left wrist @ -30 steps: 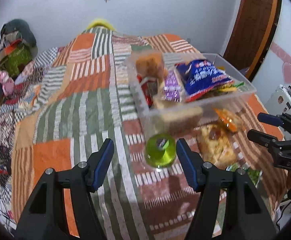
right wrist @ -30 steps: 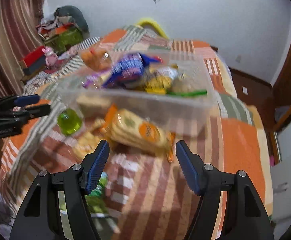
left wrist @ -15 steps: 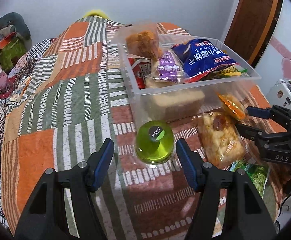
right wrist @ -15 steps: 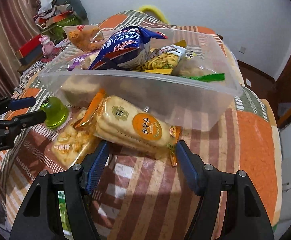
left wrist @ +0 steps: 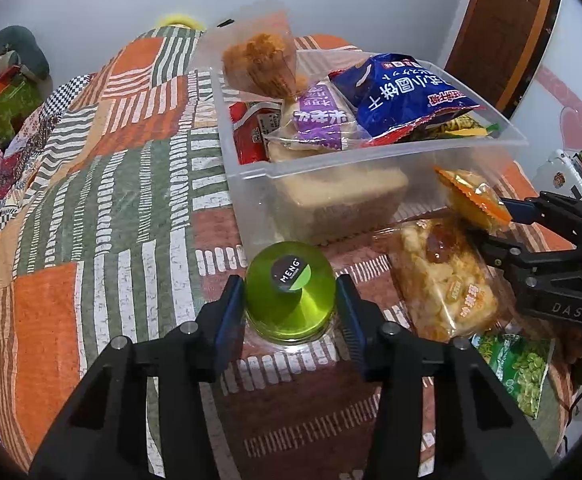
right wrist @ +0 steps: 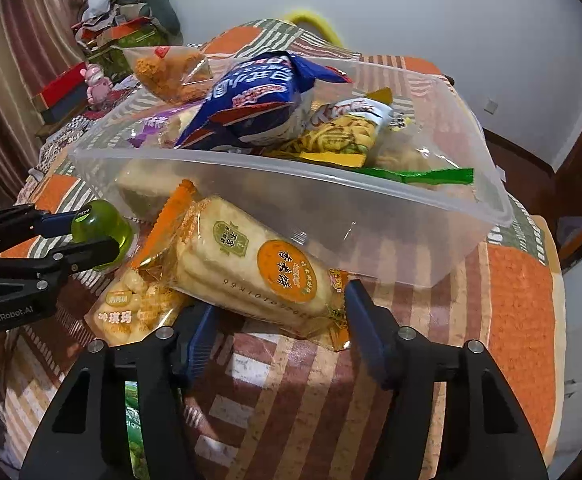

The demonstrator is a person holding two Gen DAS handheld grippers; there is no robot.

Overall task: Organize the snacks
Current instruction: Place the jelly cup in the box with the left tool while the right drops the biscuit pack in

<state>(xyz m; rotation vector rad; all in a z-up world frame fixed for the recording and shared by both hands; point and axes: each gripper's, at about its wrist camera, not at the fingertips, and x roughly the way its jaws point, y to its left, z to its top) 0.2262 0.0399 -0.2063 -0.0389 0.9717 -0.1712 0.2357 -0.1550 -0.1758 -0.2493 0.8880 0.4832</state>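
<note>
The left gripper (left wrist: 290,300), jaws just closing, pinches a green jelly cup (left wrist: 289,294) labelled "MENG". At its two o'clock, the right gripper (right wrist: 277,322), also closing, straddles a rice-cracker pack (right wrist: 251,268), grip uncertain.

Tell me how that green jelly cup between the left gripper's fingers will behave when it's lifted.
The green jelly cup looks smooth and rounded, so it may slip in the left gripper, whose jaws have just been closing onto its sides. Its clear gel filling suggests some weight for its size. Set down on the soft quilt, it could tip or roll.
</note>
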